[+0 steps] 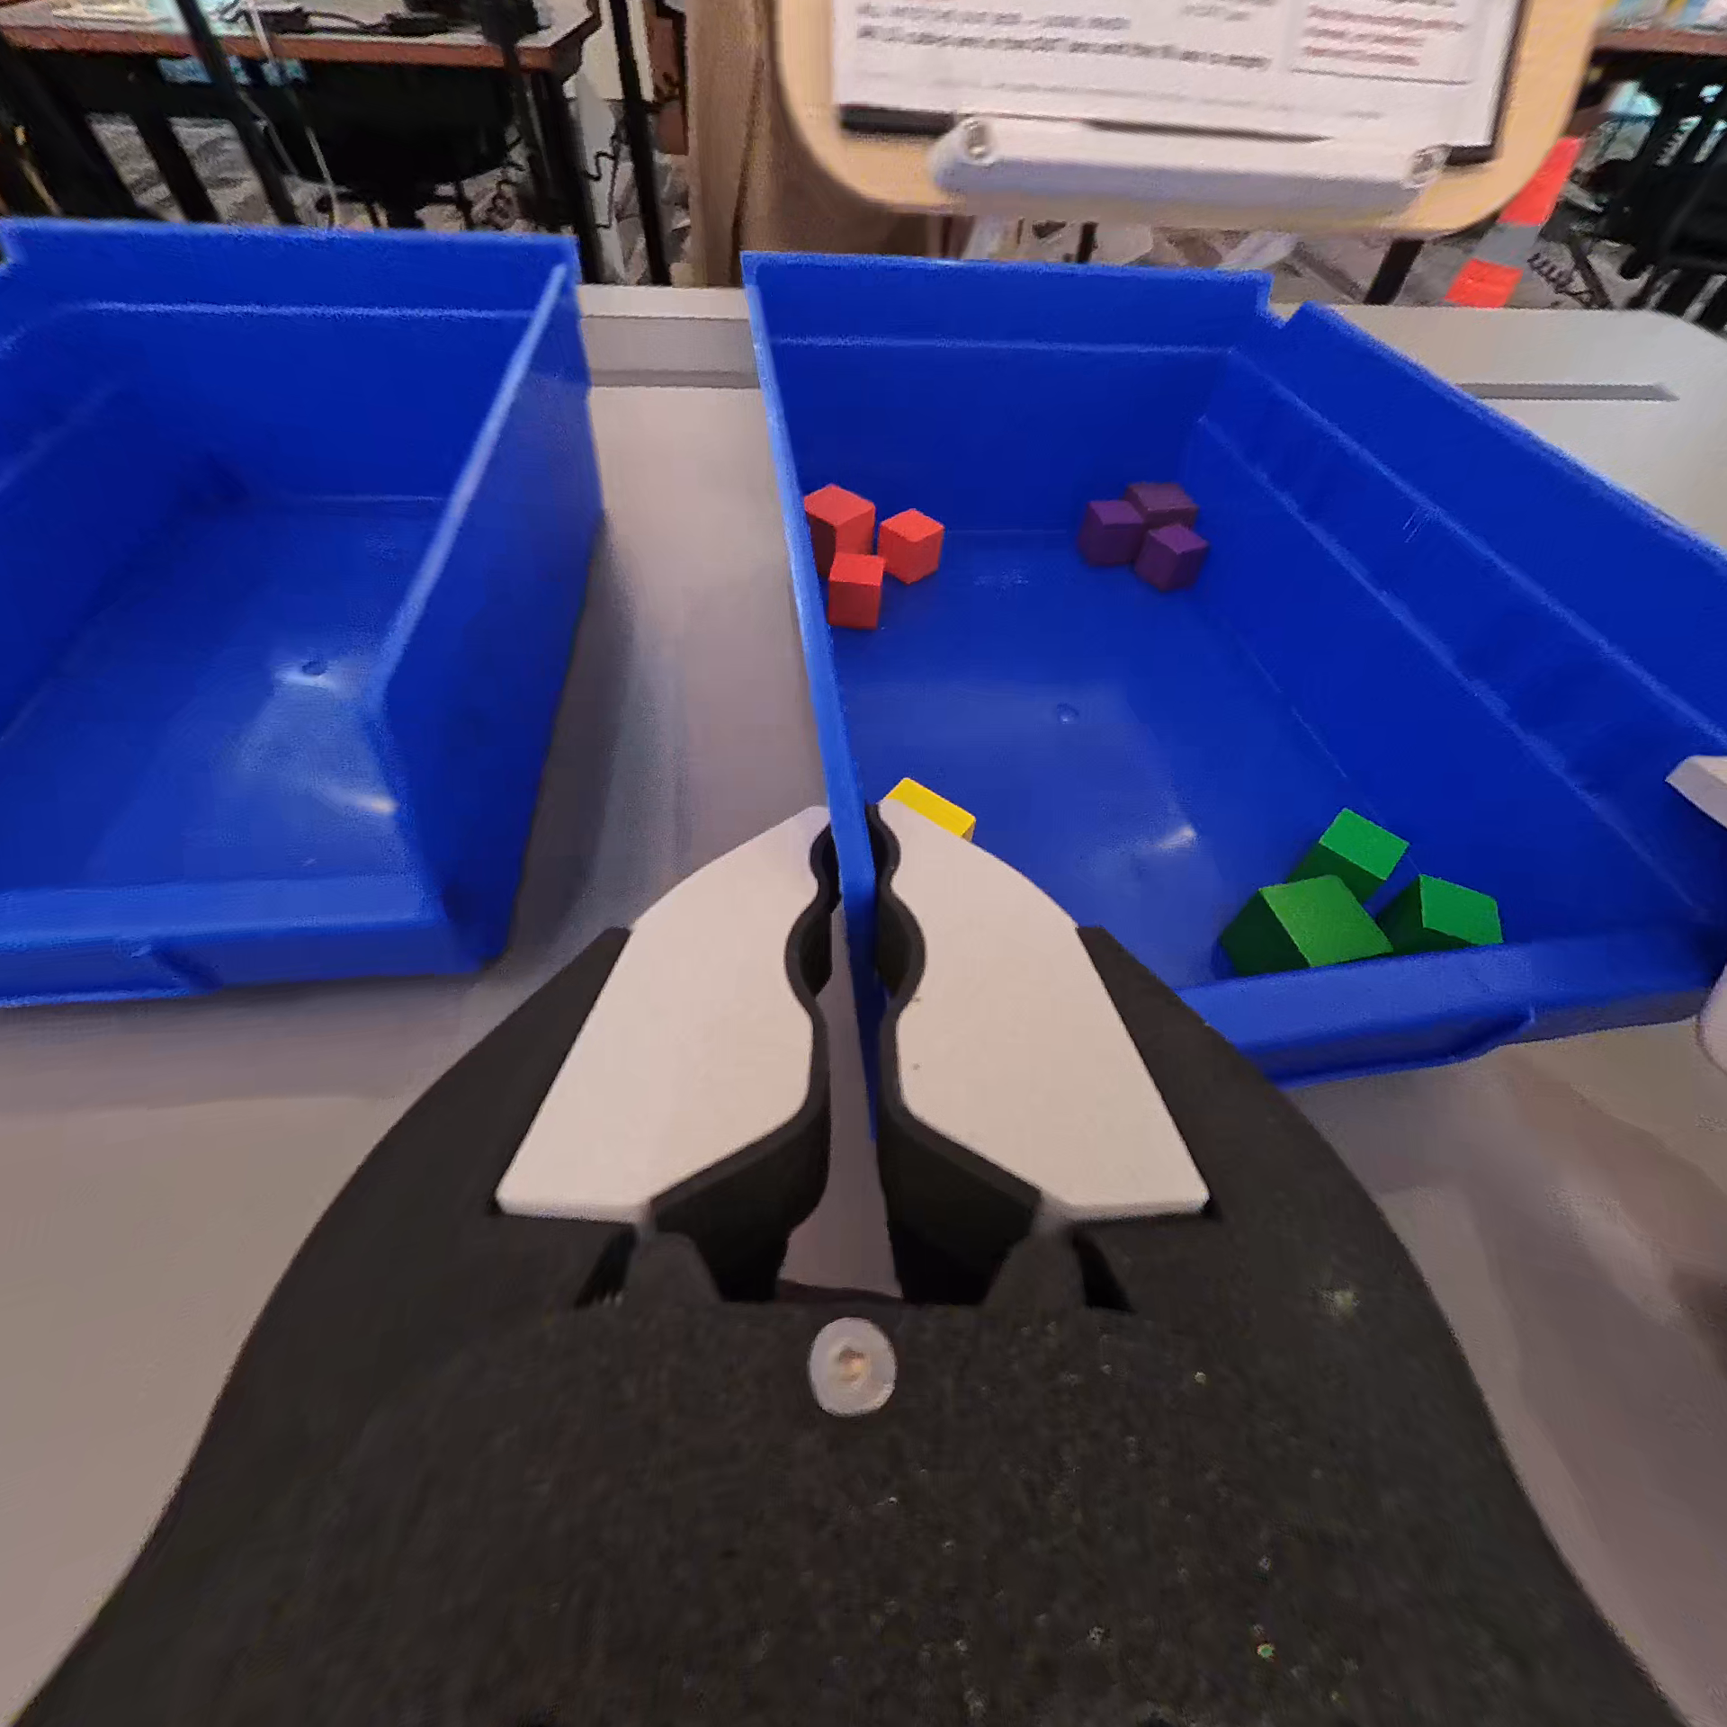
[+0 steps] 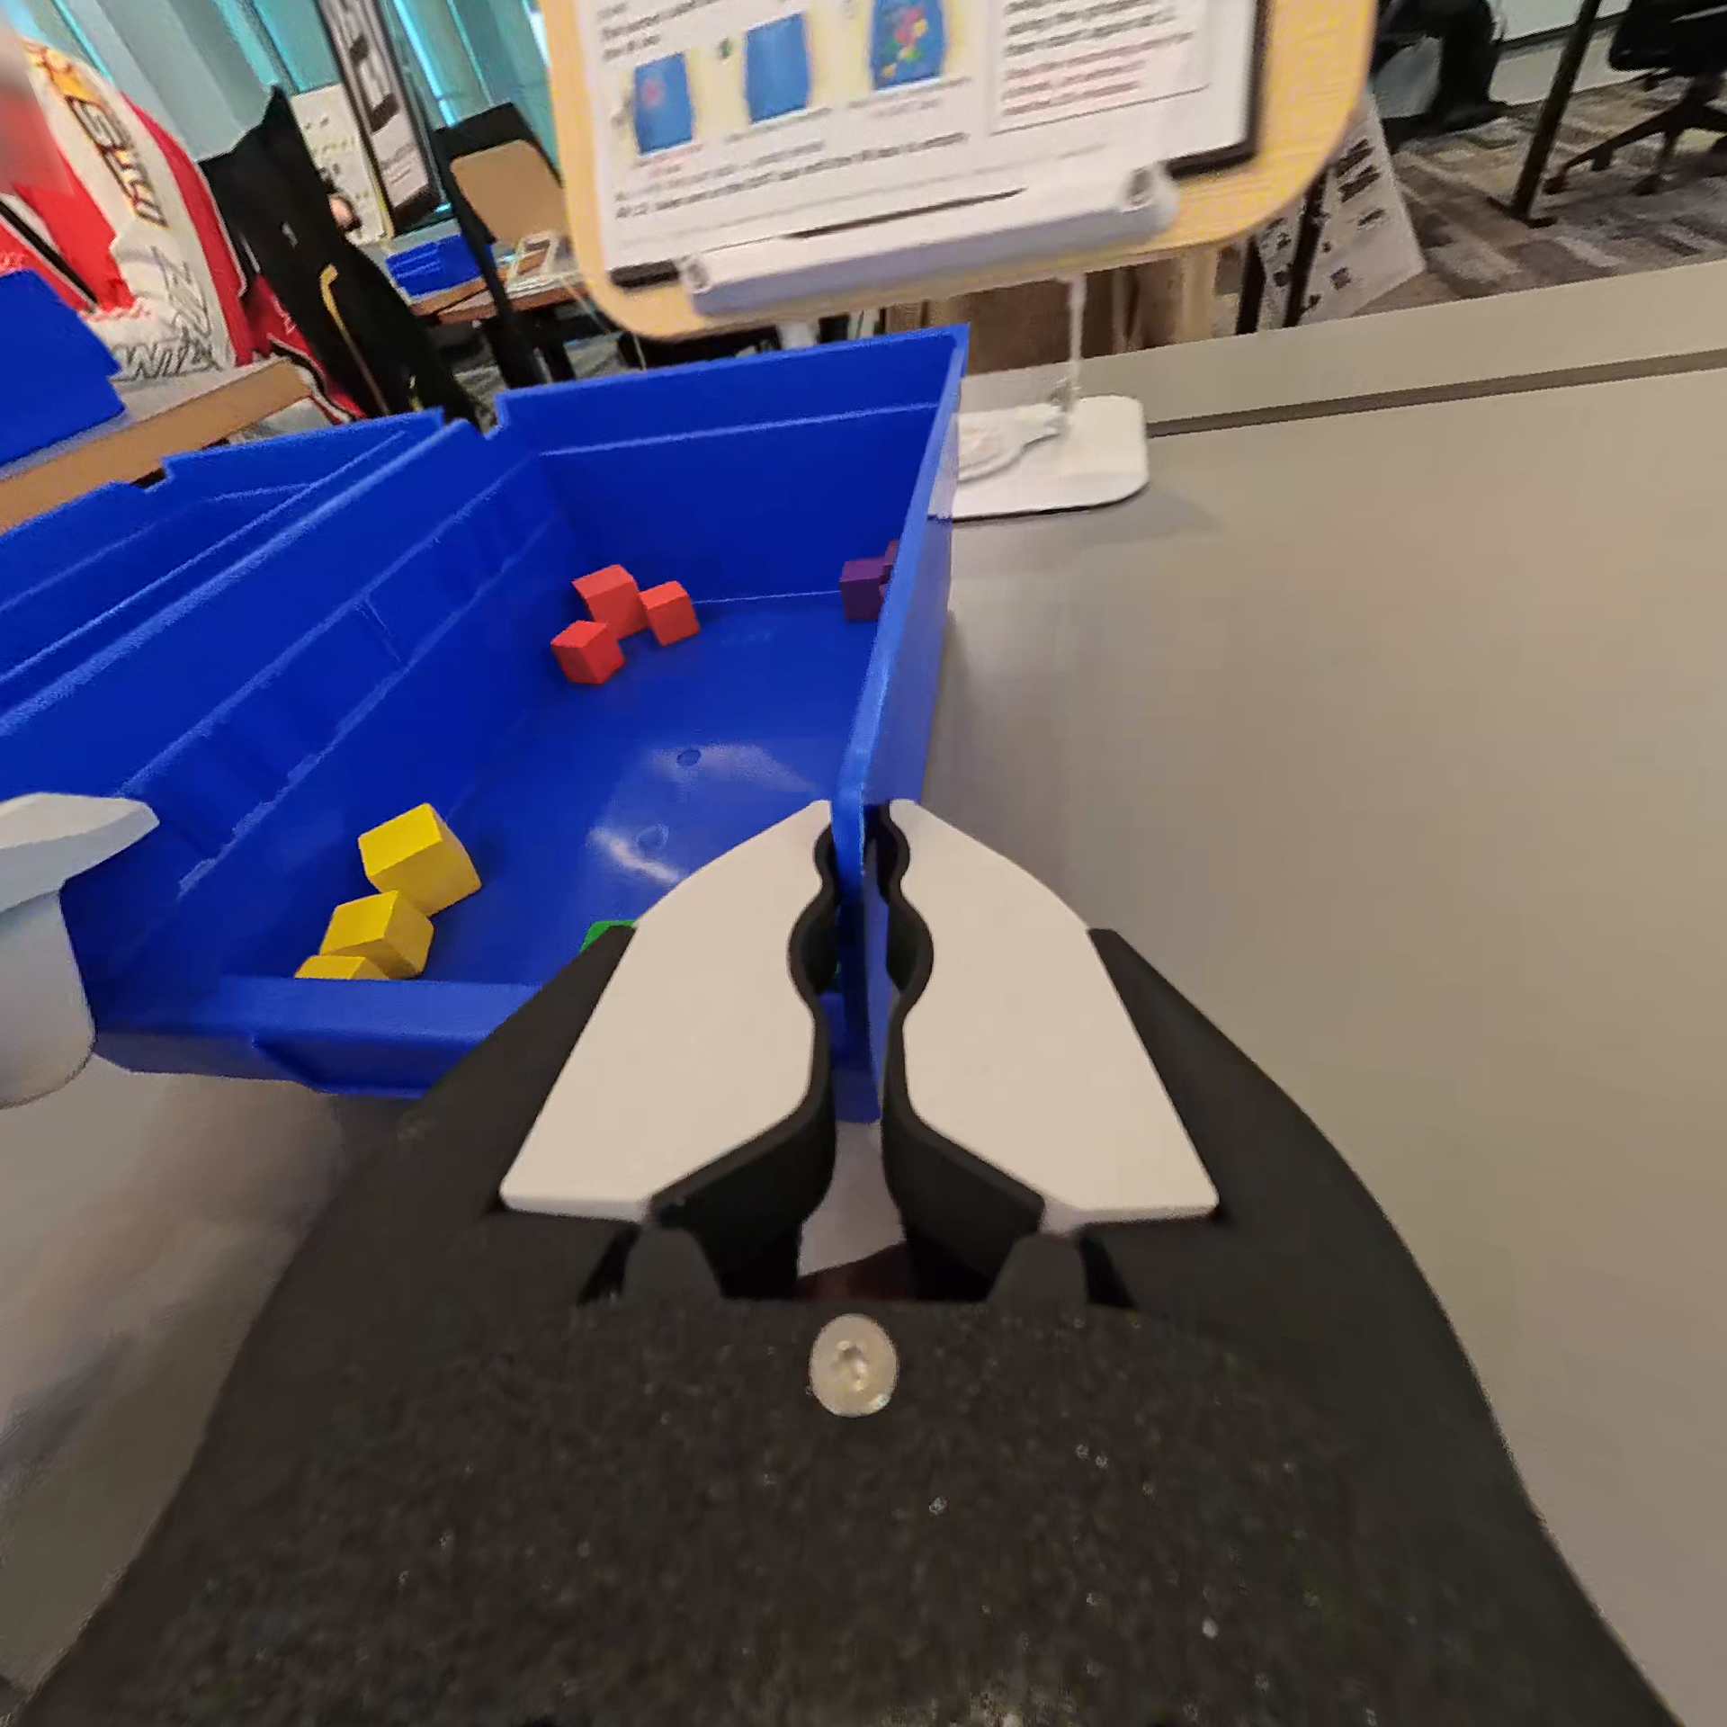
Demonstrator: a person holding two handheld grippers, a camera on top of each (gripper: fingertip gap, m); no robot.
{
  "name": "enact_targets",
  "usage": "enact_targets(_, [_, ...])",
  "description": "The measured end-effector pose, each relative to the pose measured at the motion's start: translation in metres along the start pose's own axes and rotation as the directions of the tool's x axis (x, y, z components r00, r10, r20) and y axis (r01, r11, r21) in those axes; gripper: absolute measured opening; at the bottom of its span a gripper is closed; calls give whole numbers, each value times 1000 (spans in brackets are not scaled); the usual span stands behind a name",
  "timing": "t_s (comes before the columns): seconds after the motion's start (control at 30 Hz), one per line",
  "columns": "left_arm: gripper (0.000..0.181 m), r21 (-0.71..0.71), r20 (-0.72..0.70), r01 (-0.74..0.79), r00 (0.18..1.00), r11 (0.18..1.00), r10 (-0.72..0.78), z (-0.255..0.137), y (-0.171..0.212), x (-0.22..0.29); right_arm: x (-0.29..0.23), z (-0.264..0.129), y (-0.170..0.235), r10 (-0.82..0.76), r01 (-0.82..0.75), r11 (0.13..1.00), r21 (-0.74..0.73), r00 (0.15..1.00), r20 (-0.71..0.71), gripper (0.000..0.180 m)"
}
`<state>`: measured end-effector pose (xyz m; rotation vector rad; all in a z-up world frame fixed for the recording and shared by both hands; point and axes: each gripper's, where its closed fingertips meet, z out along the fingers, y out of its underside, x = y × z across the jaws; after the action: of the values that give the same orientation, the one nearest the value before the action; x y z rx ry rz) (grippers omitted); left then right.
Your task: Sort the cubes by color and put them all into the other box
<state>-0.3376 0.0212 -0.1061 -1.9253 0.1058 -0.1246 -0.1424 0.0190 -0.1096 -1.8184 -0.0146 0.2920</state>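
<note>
Blue bins: you have two on the grey table (image 1: 710,579); the left box (image 1: 280,598) has no cubes in it, and the right box (image 1: 1458,598) holds every cube you can see.
Left gripper (image 1: 852,841): your fingers are pinched onto the right box's left side wall, one finger outside, one inside, near its front corner.
Right gripper (image 2: 860,832): your fingers are clamped onto the same box's right side wall, again one finger on each face of the wall.
Red cubes (image 1: 864,551): three, touching, in the far left corner of the right box.
Purple cubes (image 1: 1145,535): three, clustered at the far right, close to the back wall.
Green cubes (image 1: 1355,902): three, bunched in the near right corner, against the front lip.
Yellow cubes (image 2: 392,897): near left corner; your right wrist view shows what looks like three, though the nearest is half hidden behind the front lip.
Background: a tilted wooden board (image 2: 934,140) carrying printed sheets stands beyond the table's far edge.
</note>
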Motion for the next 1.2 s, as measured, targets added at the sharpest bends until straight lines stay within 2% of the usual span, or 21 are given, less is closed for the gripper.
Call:
enact_targets(0.2, [5,-3,33,-2,999,1000,2,6,11,-35,-32,23,8,-34,36,998,-42,998,55,5])
enact_targets(0.23, [11,-12,28,-31,999,999,31,6,12,-35,-34,26,10,-36,41,997,-65,997,74,6])
enact_targets(0.27, [28,-30,13,-60,998,998,60,5,14,-33,-37,28,12,-17,27,996,-87,993,113,12])
enact_targets(0.3, [55,-54,1,-73,997,996,73,2,18,-32,-41,28,13,16,1,994,-105,986,163,22])
enact_targets(0.33, [70,-73,-13,-77,997,994,76,-4,21,-31,-43,26,15,53,-27,991,-130,979,198,37])
enact_targets(0.43, [64,-48,-74,-55,996,997,51,-43,19,-33,-42,9,19,58,-13,987,-160,959,277,61])
enact_targets(0.5, [56,-24,-71,-53,996,998,51,-72,14,-51,-39,-10,13,29,4,995,-97,943,331,61])
enact_targets(0.57, [43,-6,39,-75,996,997,75,-89,8,-96,-36,-26,0,10,-6,1000,-11,924,381,58])
enact_targets(0.63, [41,21,196,-75,978,997,69,-91,-2,-160,-36,-37,-9,-21,11,1000,26,908,420,58])
enact_targets(0.77, [61,-97,266,30,964,995,-3,-52,4,-251,-44,-47,-23,-53,34,998,48,882,468,54])
enact_targets(0.93, [62,-134,249,94,967,987,-58,7,2,-294,-55,-41,-11,2,9,1000,-19,854,520,50])
enact_targets(1.03, [44,-108,199,134,974,985,-111,30,-4,-293,-64,-37,3,78,-27,995,-101,829,554,47])
enact_targets(1.07, [34,-92,202,154,970,984,-133,33,-7,-295,-70,-38,6,102,-37,991,-125,814,571,46])
enact_targets(1.1, [15,-90,209,173,966,981,-151,33,-7,-297,-78,-39,10,120,-39,988,-148,799,590,45])
enact_targets(1.13, [7,-96,183,191,968,977,-171,32,-6,-295,-87,-41,13,127,-34,986,-163,782,610,45])
enact_targets(1.2, [3,-103,139,214,970,971,-199,27,-4,-289,-107,-44,22,112,4,984,-176,759,641,45])
